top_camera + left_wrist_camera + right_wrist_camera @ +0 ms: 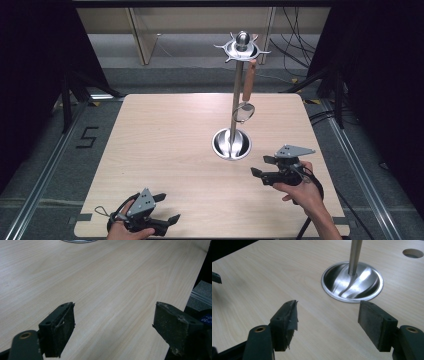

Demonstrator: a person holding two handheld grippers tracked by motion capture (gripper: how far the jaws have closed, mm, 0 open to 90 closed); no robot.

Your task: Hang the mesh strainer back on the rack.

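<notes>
Light wood counter [165, 150], metal utensil stand [234, 105] right of centre: round dished base [231, 144], upright pole, hook crown [242, 48] on top. One utensil with a wooden handle [249, 80] hangs from the crown, its round metal head [243, 112] level with mid-pole.

Left gripper [167, 208] at the near edge of the counter, held in the left hand [127, 231], jaws apart, nothing between them. Left gripper view: bare wood between the pads [62, 332], stand base just at the top edge.

Right gripper [261, 165] just right of and nearer than the base, in the right hand [302, 192], jaws apart, empty. Right gripper view: base [352, 281] close ahead, a round hole [412, 253] in the counter beyond it.
</notes>
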